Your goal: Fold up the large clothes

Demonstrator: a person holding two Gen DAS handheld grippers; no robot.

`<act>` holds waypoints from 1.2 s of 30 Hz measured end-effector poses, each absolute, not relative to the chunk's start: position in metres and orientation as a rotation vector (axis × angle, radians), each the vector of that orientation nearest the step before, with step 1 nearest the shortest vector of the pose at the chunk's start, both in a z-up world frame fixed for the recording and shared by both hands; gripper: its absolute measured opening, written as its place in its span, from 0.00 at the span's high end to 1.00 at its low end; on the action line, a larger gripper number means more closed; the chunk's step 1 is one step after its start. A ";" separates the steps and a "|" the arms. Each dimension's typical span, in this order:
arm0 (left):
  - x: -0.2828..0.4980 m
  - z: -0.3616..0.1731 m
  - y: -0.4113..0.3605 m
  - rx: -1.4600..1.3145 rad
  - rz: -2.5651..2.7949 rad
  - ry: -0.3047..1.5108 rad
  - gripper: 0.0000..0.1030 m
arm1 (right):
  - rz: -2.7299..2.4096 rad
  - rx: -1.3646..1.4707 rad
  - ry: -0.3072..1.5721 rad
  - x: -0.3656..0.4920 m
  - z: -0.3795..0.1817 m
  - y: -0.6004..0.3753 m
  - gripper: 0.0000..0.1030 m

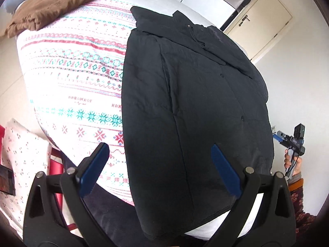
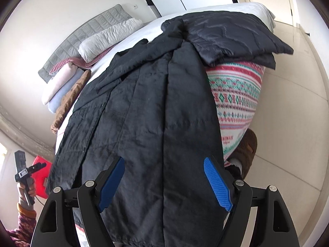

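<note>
A large black quilted coat point(image 1: 195, 107) lies flat on the bed, hood at the far end, hem towards me. It also shows in the right wrist view point(image 2: 144, 113), with a sleeve folded across the top. My left gripper point(image 1: 160, 158) is open and empty, held above the coat's near left hem. My right gripper point(image 2: 164, 177) is open and empty, above the coat's lower part. The right gripper also shows in the left wrist view point(image 1: 292, 142), held in a hand beside the bed. The left gripper shows in the right wrist view point(image 2: 24, 170).
The bed carries a patterned white, red and teal blanket point(image 1: 78, 86). A brown folded cloth point(image 1: 55, 4) lies at its far left corner. Pillows point(image 2: 107, 39) and a grey headboard point(image 2: 82, 39) are at the head. A red box point(image 2: 41, 175) sits on the floor. A door point(image 1: 259, 24) stands beyond.
</note>
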State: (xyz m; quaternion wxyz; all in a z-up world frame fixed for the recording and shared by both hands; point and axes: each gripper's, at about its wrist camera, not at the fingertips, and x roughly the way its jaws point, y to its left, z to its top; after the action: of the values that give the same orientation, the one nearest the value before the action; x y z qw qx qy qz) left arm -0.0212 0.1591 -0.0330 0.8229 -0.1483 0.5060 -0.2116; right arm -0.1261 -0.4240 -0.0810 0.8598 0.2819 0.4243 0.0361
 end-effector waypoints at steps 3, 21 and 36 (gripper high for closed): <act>-0.029 -0.050 0.170 -0.417 -0.464 1.114 0.04 | 0.057 0.678 0.899 -0.141 -0.102 -0.437 0.22; -0.059 -0.084 0.148 -0.561 -0.660 1.188 0.24 | 0.201 1.012 0.863 -0.169 -0.166 -0.452 0.23; -0.057 -0.030 0.134 -0.628 -0.702 1.032 0.89 | 0.220 0.911 0.676 -0.193 -0.083 -0.426 0.92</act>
State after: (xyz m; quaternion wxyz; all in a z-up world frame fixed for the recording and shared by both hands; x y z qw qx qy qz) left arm -0.0574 0.1342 -0.0301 0.7657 -0.2891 0.4750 -0.3233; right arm -0.1932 -0.4257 -0.0831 0.8377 0.4305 0.3195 0.1042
